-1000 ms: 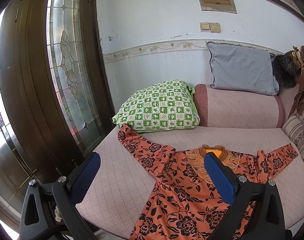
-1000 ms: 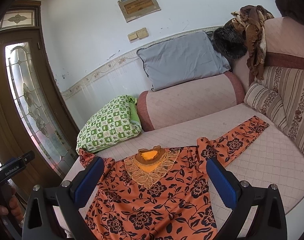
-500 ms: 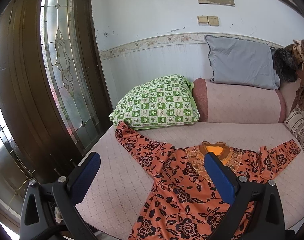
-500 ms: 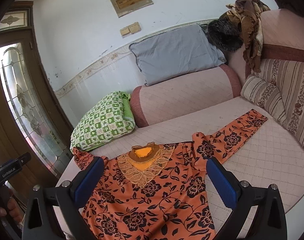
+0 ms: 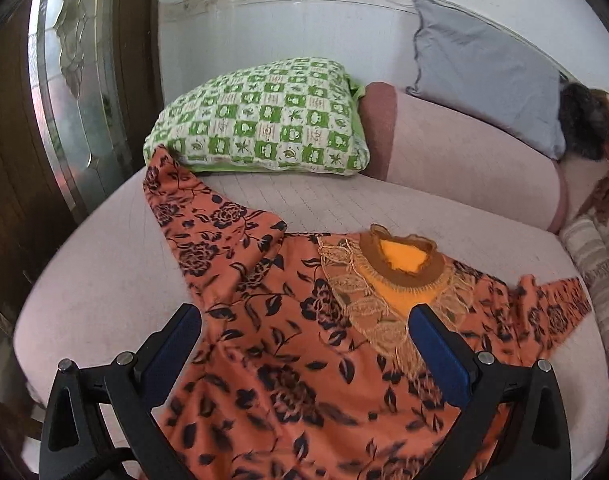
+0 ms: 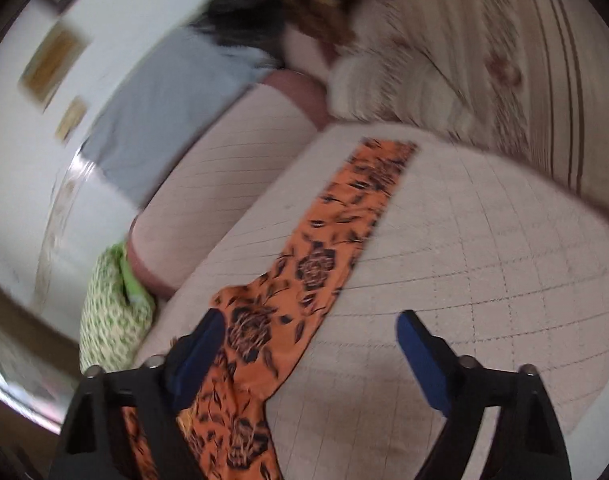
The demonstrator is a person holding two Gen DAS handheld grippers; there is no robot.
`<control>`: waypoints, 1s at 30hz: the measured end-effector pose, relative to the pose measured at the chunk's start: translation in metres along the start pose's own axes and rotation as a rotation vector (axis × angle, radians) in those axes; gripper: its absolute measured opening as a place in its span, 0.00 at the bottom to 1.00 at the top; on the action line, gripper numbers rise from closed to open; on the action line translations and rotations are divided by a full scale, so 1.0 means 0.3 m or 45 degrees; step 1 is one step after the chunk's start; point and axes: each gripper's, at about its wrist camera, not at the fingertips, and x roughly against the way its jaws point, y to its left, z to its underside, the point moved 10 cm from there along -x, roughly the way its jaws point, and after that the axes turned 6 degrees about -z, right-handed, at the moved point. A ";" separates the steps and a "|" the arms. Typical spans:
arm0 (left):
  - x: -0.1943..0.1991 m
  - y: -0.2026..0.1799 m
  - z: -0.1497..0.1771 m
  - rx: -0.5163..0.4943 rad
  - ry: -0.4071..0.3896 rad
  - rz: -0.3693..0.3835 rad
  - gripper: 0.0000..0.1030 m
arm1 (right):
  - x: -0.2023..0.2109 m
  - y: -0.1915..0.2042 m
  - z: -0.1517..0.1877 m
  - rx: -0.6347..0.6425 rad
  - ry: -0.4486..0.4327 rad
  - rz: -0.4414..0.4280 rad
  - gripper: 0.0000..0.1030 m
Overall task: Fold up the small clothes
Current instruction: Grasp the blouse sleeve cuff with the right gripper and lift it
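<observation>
Orange blouse [image 5: 288,360] flat, sleeves crosswise

garment: orange floral top [image 5: 288,344] laid flat on pink quilted couch seat [image 5: 104,280], yellow neck patch w/ lace trim
sleeve: one runs up to green checked pillow [image 5: 260,120]
left gripper [image 5: 304,320]: over the top, blue pads wide apart, nothing pinched
bg: grey cushion [image 5: 484,76] on the backrest

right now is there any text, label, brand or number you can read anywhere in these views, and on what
None can be read.
Framed plaque on the wall: too blurred to tell whether it carries writing.
Green checked pillow: small pictures in the squares, no legible words.
Orange floral top: pattern only, no label showing.
</observation>
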 end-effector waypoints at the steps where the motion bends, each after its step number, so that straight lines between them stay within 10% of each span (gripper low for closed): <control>1: -0.041 -0.013 0.000 0.022 -0.001 -0.005 1.00 | -0.038 -0.040 -0.030 -0.070 0.008 -0.034 0.82; 16: -0.379 -0.042 -0.028 0.030 -0.036 -0.144 1.00 | -0.556 -0.360 -0.421 -0.308 -0.090 0.150 0.62; 18: -0.409 -0.035 -0.018 0.058 0.002 -0.132 1.00 | -0.596 -0.356 -0.453 -0.260 -0.106 0.191 0.50; 20: -0.435 -0.027 -0.005 0.063 0.042 -0.138 1.00 | -0.633 -0.367 -0.471 -0.216 -0.099 0.265 0.15; 30: -0.452 0.126 -0.025 0.179 0.081 -0.217 1.00 | -0.359 -0.075 -0.559 -0.162 -0.350 -0.026 0.07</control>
